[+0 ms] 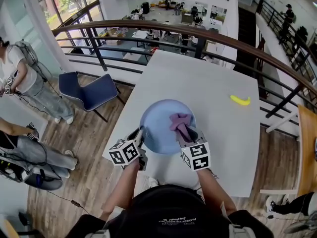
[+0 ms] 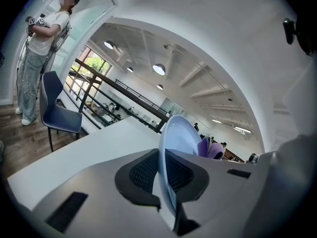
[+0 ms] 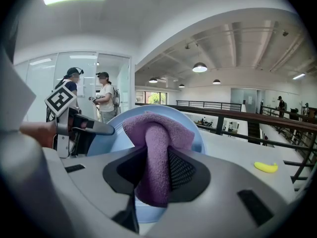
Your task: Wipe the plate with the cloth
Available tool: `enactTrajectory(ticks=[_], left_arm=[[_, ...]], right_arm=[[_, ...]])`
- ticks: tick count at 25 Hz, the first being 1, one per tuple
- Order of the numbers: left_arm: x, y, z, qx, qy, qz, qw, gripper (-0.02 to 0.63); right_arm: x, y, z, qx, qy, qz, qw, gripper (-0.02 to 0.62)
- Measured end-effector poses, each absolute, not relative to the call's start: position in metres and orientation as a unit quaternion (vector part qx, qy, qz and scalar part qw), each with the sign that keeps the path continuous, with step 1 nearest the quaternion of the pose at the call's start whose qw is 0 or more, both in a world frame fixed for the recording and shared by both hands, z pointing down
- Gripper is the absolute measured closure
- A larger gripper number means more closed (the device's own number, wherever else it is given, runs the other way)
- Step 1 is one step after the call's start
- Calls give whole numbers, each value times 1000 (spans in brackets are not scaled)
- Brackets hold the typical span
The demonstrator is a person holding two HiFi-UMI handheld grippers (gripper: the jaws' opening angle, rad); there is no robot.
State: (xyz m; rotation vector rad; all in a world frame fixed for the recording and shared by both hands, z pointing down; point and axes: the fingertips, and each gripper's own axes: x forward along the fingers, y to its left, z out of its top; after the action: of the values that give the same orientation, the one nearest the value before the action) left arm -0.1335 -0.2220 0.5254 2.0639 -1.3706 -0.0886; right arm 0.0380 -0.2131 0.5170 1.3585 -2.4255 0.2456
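Jaws of left gripper (image 2: 162,171) clamping plate (image 2: 181,135) rim, right gripper (image 3: 157,168) pinching cloth (image 3: 159,132)

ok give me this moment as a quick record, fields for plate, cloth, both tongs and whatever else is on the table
plate: light blue plate, tipped up on edge, face toward the person
cloth: purple cloth, bunched, its end against the plate's face
left tongs: left tongs shut on the plate's rim
right tongs: right tongs shut on the cloth
table: white table, beside a railing
also on table: yellow banana, far right, apart from the plate
plate's lower edge: cannot tell whether it rests on the table
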Motion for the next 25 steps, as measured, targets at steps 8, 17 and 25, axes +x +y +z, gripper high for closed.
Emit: enactTrajectory(ticks=[8,17,25], left_arm=[[-124,-210,575,764,-494,-25,413,574],[-112,-201,634,753,-475,24,455,574],[-92,-184,681,741,-468,66,476,574]], right_arm=[[47,-208,507,491,-855,76,150,477],[57,-204,538,497,-843,103,176,477],[87,-186,558,514,-828,120,189,477]])
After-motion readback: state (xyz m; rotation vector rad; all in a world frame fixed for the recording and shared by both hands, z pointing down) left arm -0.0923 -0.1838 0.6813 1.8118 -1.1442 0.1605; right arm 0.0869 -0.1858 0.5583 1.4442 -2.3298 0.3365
